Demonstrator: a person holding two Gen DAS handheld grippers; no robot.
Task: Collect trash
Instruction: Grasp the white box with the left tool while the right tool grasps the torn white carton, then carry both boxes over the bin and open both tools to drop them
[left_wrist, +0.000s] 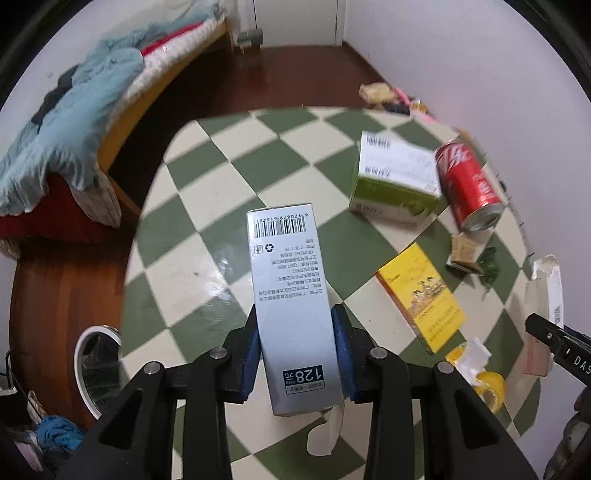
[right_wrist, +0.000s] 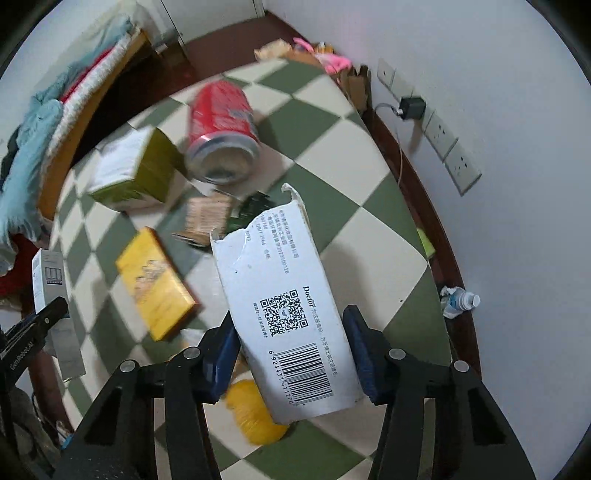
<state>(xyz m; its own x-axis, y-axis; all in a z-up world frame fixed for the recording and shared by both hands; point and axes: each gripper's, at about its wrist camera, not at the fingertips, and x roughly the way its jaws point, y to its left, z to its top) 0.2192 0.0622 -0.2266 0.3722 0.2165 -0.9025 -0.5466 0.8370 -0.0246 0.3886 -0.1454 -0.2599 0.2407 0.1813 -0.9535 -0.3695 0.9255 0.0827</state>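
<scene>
Holding a grey box (left_wrist: 295, 302) clamped in my left gripper (left_wrist: 298, 354) and a torn white box (right_wrist: 284, 314) in my right gripper (right_wrist: 291, 354), both above the checkered table (left_wrist: 207, 236). Neither is binned yet; the can (left_wrist: 469, 184), green box (left_wrist: 395, 181) and yellow box (left_wrist: 421, 295) lie farther right, uncollected.

Desk (left_wrist: 221, 206) showing green-cream checks; can (left_wrist: 469, 184) red; flat box (left_wrist: 421, 295) yellow; claw pads (left_wrist: 341, 354) blue.

A tall grey box (left_wrist: 295, 306) was held up, and a torn white box (right_wrist: 284, 314) was held too.
</scene>
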